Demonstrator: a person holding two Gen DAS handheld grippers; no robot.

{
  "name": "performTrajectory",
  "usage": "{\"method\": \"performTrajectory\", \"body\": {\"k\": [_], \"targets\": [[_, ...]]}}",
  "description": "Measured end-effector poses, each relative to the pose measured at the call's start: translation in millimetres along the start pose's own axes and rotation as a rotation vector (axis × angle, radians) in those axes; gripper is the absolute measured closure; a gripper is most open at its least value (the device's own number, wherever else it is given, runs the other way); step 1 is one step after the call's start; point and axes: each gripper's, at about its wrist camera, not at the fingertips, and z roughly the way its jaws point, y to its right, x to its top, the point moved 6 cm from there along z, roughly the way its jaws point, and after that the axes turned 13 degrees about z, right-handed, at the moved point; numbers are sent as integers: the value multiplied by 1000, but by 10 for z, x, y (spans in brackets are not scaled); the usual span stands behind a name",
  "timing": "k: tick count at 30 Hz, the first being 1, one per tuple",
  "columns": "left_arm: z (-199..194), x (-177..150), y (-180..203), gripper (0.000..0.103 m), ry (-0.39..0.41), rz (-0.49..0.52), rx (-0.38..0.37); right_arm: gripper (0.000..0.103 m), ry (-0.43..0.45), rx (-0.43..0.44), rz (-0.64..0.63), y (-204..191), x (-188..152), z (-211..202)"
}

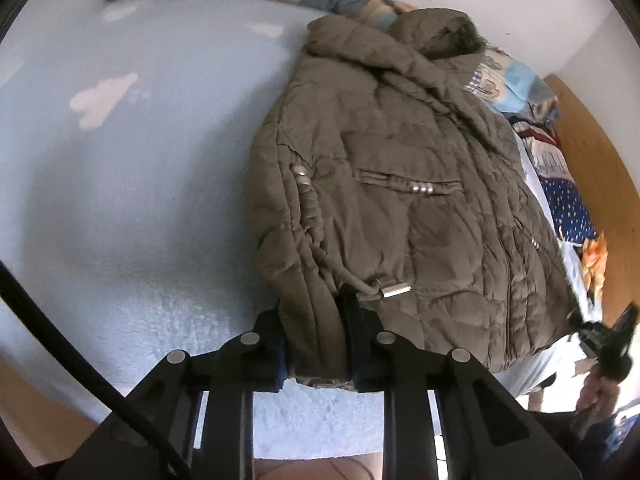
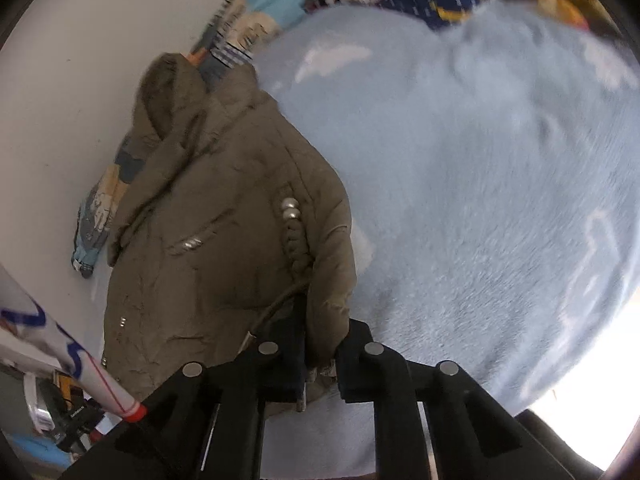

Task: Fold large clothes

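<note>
The olive jacket (image 1: pixel 400 200) lies half-folded on the pale blue bed (image 1: pixel 140 220). Each of the left gripper (image 1: pixel 316 344) and the right gripper (image 2: pixel 320 356) is clenched on its hem. The bulky padding could slip free if lifted unevenly (the drawcord may snag). The pinched layers and far sleeve stay hidden.
</note>
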Motion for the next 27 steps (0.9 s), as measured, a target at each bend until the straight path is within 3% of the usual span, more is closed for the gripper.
{"method": "performTrajectory", "body": {"k": [5, 10, 12, 13, 14, 16, 18, 20, 24, 27], "targets": [[-192, -91, 59, 84, 17, 1, -19, 95, 93, -25, -106, -141, -145, -312], [-419, -324, 37, 83, 1, -10, -40, 95, 91, -52, -131, 6, -361, -628], [-442, -368, -17, 79, -14, -30, -29, 94, 94, -85, -145, 96, -446, -744], [-467, -367, -48, 69, -15, -39, -10, 94, 81, -92, -133, 154, -469, -761], [-497, -346, -88, 49, -14, -45, 22, 91, 66, -89, -104, 209, -469, -764], [-580, -263, -136, 36, 8, -43, 68, 86, 59, -91, -81, 243, -454, -758], [-712, -146, -140, 34, 40, -22, 108, 67, 44, -130, -61, 284, -450, -770], [-877, -68, -121, 34, 81, 0, 127, 54, 65, -133, -27, 322, -407, -864], [-982, 267, 78, 34, 124, 94, 163, 53, 203, -173, -64, 210, -185, -1207], [-951, 545, 313, 34, 131, 147, 160, 53, 245, -106, -135, -133, 3, -1337]]}}
